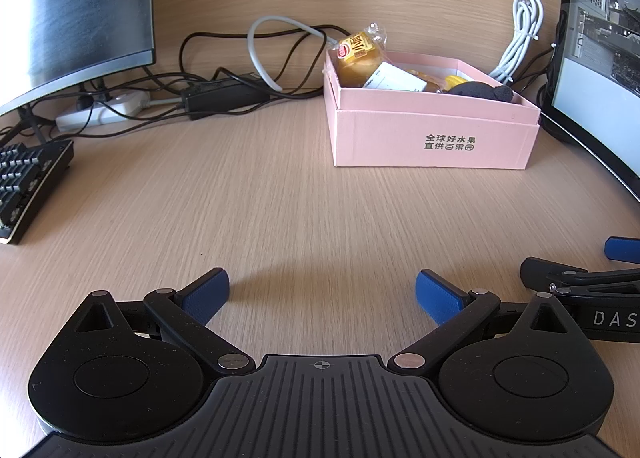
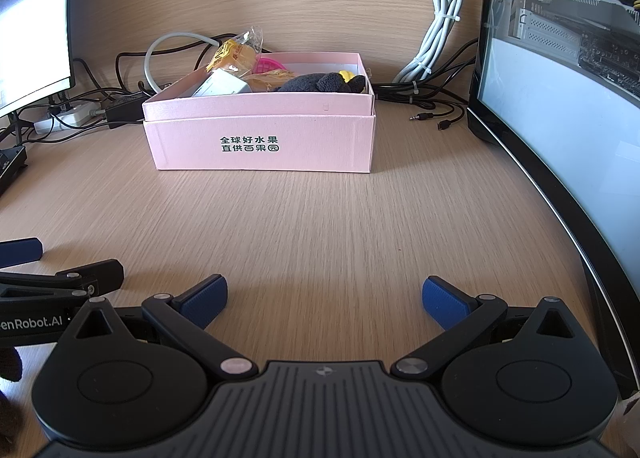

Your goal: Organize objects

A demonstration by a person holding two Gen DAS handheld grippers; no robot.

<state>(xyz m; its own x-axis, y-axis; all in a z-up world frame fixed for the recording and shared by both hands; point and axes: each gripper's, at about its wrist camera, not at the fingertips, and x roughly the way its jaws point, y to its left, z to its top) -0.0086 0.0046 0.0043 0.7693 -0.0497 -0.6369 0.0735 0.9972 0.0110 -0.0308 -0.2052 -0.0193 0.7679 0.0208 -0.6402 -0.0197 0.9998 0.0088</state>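
A pink cardboard box (image 1: 434, 144) (image 2: 260, 146) stands on the wooden desk ahead of both grippers. It holds a yellow wrapped snack (image 1: 358, 52) (image 2: 236, 54), a white carton (image 1: 394, 78) (image 2: 220, 86), a dark plush toy (image 1: 484, 92) (image 2: 320, 84) and a pink item (image 2: 268, 66). My left gripper (image 1: 322, 294) is open and empty, low over the desk well short of the box. My right gripper (image 2: 324, 296) is open and empty, beside the left one; part of it shows in the left wrist view (image 1: 580, 278).
A monitor (image 1: 72, 14) and keyboard (image 1: 28, 178) sit at the left. A power strip (image 1: 100, 112) and tangled cables (image 1: 260, 70) lie behind. A curved monitor (image 2: 560, 118) lines the right side. White bundled cable (image 2: 436, 26) and loose plugs (image 2: 432, 120) lie right of the box.
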